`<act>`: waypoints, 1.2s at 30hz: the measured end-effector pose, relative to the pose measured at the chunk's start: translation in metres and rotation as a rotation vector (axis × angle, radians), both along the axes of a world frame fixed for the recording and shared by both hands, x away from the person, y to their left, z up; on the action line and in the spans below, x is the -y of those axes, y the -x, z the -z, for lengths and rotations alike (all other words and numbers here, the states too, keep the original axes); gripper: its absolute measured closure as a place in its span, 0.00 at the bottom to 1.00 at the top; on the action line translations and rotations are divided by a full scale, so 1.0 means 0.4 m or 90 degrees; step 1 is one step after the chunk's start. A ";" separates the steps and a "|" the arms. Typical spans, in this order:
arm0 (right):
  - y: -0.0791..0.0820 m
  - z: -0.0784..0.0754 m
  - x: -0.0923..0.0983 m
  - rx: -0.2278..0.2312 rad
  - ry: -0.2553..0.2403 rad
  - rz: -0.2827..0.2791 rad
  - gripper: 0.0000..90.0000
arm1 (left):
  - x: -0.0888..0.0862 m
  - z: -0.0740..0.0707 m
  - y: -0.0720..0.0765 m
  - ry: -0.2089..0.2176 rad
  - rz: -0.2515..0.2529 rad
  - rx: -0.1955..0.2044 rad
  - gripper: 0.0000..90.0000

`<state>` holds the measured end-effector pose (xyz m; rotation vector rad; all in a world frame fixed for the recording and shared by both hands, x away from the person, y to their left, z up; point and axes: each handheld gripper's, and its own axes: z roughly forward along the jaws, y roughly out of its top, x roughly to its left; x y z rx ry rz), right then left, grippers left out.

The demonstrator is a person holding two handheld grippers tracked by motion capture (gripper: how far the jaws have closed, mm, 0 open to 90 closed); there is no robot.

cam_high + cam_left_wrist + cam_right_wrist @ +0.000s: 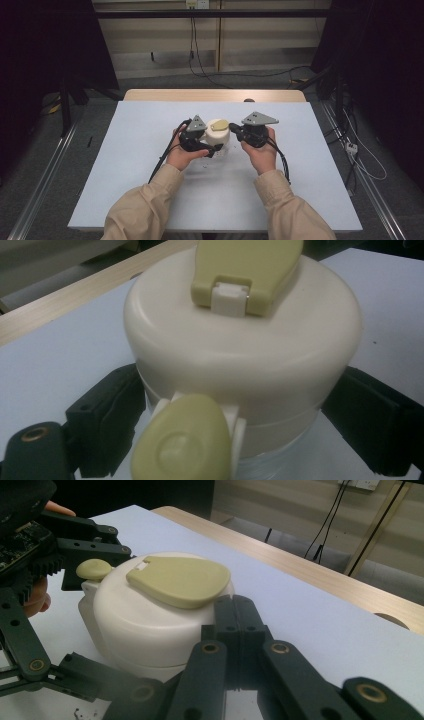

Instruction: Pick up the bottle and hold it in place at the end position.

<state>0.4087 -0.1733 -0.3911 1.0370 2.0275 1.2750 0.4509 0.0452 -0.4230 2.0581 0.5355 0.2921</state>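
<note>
Both grippers sit at the middle of the pale blue table [300,190], and we see the left gripper [207,150] clamped on the jar [218,134] while the right gripper [234,129] has its jaws pressed together with nothing between them.

We start with the table: a broad sheet with a wooden strip along its far edge. The jar stands upright on it, between the two tools, about midway from left to right.

We find the jar squat and round, with a cream lid [240,345] wider than the clear body below it. On top of the lid lies an olive-green flap [177,580] hinged by a small white clip [231,297]. A smaller olive-green button [182,447] on a white bracket sticks out from the side under the lid, facing the left gripper's camera.

We see the left gripper's black pads [112,415] pressed on the body just under the lid, one on each side. The right gripper's closed jaw tips rest against the jar's right side, at the lid's edge.

We note the left hand [181,156] wrapped under its tool from the near left, and the right hand [261,152] holding its tool from the near right; both beige sleeves [145,205] come up from the near edge.
</note>
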 end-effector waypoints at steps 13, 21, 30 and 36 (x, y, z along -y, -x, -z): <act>-0.003 -0.009 -0.005 0.000 0.021 -0.005 1.00 | 0.000 -0.002 0.000 -0.005 -0.002 0.001 0.12; -0.003 -0.020 0.004 0.012 -0.057 -0.013 1.00 | 0.003 -0.002 0.001 -0.003 -0.003 0.003 0.12; -0.001 -0.040 0.005 0.026 -0.054 -0.005 1.00 | 0.000 -0.006 0.003 -0.011 -0.001 0.008 0.13; 0.003 -0.043 0.007 0.026 -0.049 -0.002 1.00 | -0.002 -0.008 0.004 -0.013 0.000 0.010 0.13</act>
